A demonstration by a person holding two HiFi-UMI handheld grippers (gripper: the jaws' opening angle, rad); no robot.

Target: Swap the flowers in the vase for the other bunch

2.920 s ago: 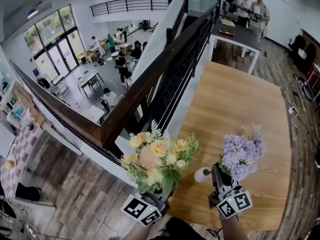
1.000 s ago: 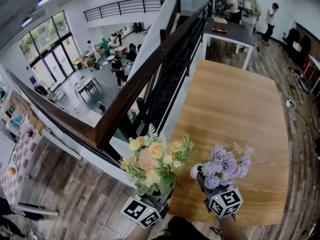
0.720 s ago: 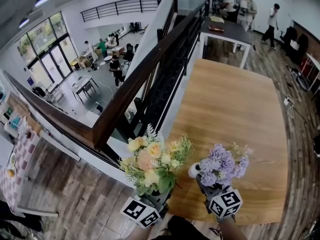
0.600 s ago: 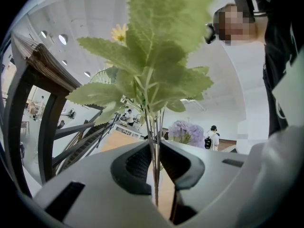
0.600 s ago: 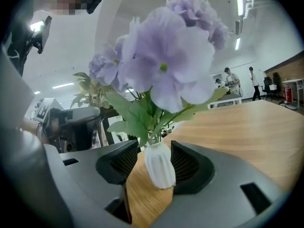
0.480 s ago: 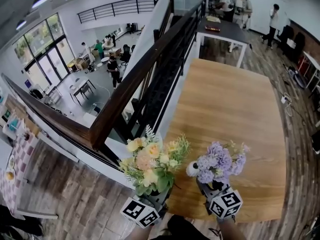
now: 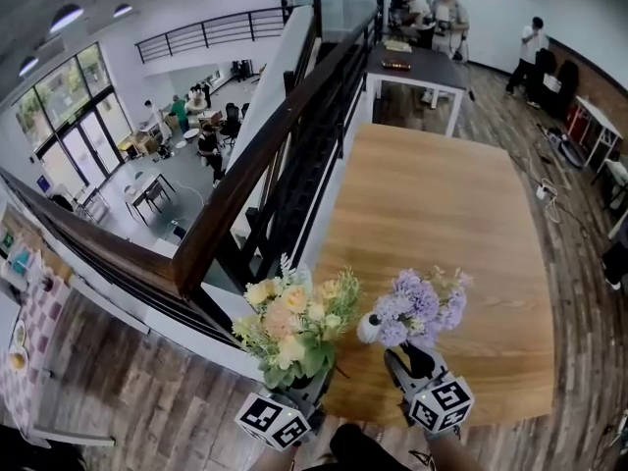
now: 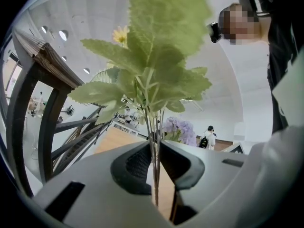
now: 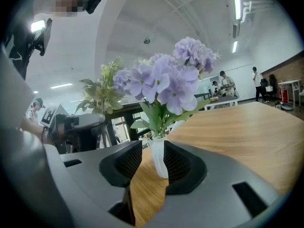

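Note:
A slim white vase [image 9: 159,156] stands near the front edge of the wooden table [image 7: 442,214], with the purple bunch [image 9: 166,80] in it. From above, the vase [image 7: 368,329] is left of the purple bunch [image 7: 417,307]. My right gripper [image 9: 153,161] is open. Its jaws have just been closing, the vase is at their tips, and a gap shows on the left. From above, the right gripper [image 7: 404,361] is just behind the vase. My left gripper [image 8: 156,163] is shut on the stems of the yellow bunch [image 7: 292,320], upright left of the vase, and appears again as the left gripper [image 7: 306,386].
A dark wooden railing [image 7: 260,189] runs along the table's left side, with a drop to a lower floor beyond it. Several people stand round a dark table [image 7: 417,67] far behind. The wooden top stretches away beyond the vase.
The right gripper has drawn back a little toward me from the purple bunch, which it held up earlier and which now stands in the vase. The left gripper and yellow bunch stay put.

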